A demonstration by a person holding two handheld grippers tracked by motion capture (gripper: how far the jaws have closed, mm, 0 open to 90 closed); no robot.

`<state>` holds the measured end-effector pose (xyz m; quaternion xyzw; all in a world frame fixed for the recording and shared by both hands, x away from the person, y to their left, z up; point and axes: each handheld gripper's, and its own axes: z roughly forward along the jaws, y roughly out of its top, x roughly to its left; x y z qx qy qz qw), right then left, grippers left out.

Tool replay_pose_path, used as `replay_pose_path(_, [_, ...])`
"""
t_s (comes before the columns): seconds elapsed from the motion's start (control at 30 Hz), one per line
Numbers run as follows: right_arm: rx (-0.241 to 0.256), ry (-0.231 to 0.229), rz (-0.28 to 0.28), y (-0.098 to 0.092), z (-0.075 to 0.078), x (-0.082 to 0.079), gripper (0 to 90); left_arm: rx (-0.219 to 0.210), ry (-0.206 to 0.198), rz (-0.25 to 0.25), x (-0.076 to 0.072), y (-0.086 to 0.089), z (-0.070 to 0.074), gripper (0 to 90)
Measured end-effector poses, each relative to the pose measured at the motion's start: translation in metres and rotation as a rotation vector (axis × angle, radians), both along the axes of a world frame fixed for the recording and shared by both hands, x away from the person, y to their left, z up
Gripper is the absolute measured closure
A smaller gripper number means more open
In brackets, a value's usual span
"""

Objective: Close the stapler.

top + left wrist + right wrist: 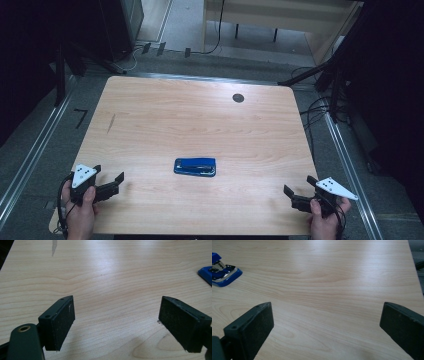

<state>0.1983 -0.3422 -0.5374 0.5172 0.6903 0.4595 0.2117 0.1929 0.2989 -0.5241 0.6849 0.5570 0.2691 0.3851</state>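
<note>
The high view is looking forward and down from above the near edge, taking in the whole table [200, 115]. The left gripper view is sitting low at the near left, facing across the wood past its own fingers [62, 322]. The right gripper view is sitting low at the near right. All three are sharing the blue stapler [195, 167] [206, 273] [223, 273] at mid-table.

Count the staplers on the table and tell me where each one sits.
1. The blue stapler lies flat near the middle of the table, toward the person's edge, between the left gripper and the right gripper, touching neither.
</note>
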Motion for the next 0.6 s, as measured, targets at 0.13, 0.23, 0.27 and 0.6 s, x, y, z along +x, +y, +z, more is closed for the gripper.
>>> replay_pose_path(0.13, [-0.011,0.002,-0.018,-0.009,-0.002,-0.005,0.0,0.000,0.000,0.000,0.000,0.000,0.000,13.7])
replay_pose_path(0.23, [-0.006,0.008,-0.036,-0.017,-0.004,-0.010,0.0,0.002,0.000,0.000,0.000,0.000,0.000,13.8])
replay_pose_path(0.27, [-0.005,0.008,-0.050,-0.023,-0.004,-0.013,0.0,0.003,0.001,-0.001,0.000,0.000,0.000,13.8])
replay_pose_path(0.6, [0.004,0.017,-0.094,-0.044,-0.007,-0.023,0.0,0.004,0.001,-0.001,0.000,0.000,0.000,13.7])
